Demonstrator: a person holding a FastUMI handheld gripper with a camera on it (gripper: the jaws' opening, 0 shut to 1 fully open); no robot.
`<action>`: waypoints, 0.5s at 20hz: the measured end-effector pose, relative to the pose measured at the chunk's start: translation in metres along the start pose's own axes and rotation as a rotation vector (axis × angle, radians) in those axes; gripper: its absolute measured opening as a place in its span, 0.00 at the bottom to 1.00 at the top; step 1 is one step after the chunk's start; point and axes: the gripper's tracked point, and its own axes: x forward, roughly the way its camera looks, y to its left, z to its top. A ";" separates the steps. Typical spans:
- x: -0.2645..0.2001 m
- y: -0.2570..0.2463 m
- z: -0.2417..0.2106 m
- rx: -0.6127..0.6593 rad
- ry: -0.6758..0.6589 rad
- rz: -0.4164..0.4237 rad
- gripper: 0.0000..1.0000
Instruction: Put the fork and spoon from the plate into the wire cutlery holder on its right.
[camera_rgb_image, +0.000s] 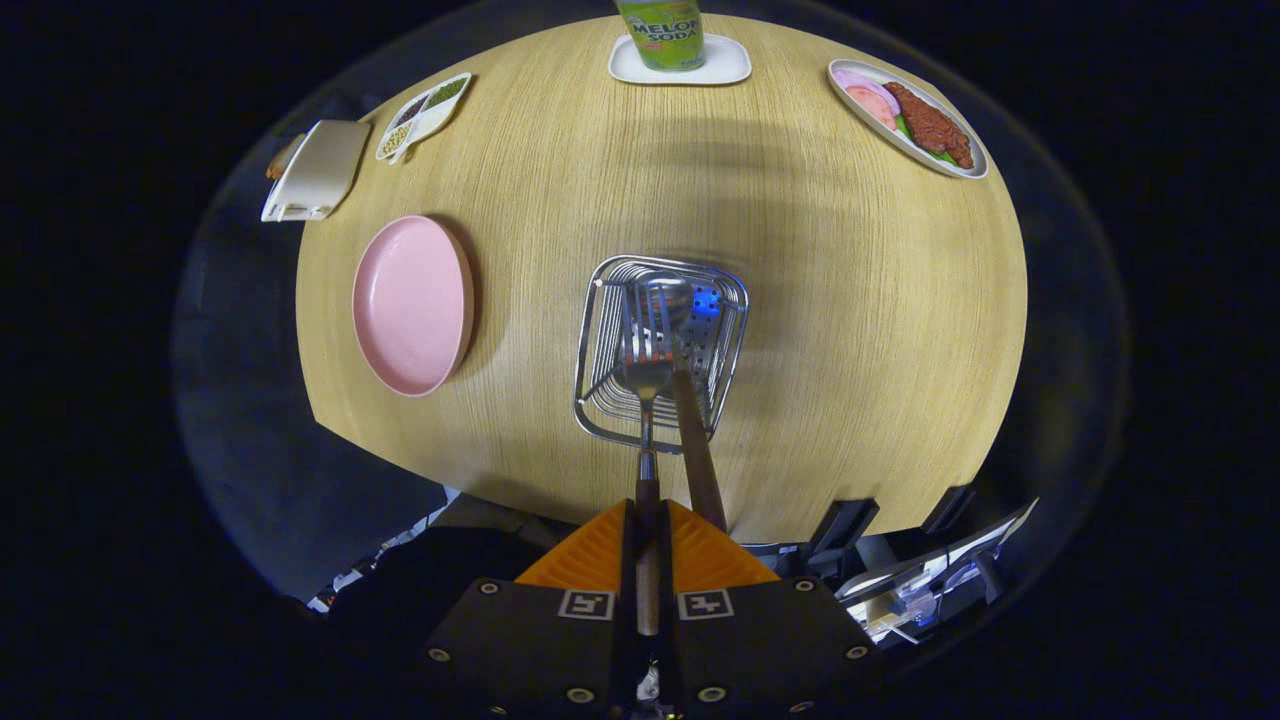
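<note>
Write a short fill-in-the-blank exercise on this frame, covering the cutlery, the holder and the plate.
1. The gripper is shut on the handle of the ____.
2. The spoon already stands in the wire ____.
3. The pink plate lies to the ____ of the holder.
4. The fork hangs with its tines pointing ____ into the holder.

Missing words: fork; holder; left; down

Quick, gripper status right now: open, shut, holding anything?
Gripper: shut on the fork by its handle, tines hanging over the wire cutlery holder, where the spoon already stands.
</note>
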 end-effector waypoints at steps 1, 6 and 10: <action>-0.001 0.002 0.002 0.015 -0.002 0.012 0.09; -0.012 0.000 0.020 0.050 -0.095 -0.002 0.13; -0.035 0.012 0.033 0.075 -0.215 0.017 0.25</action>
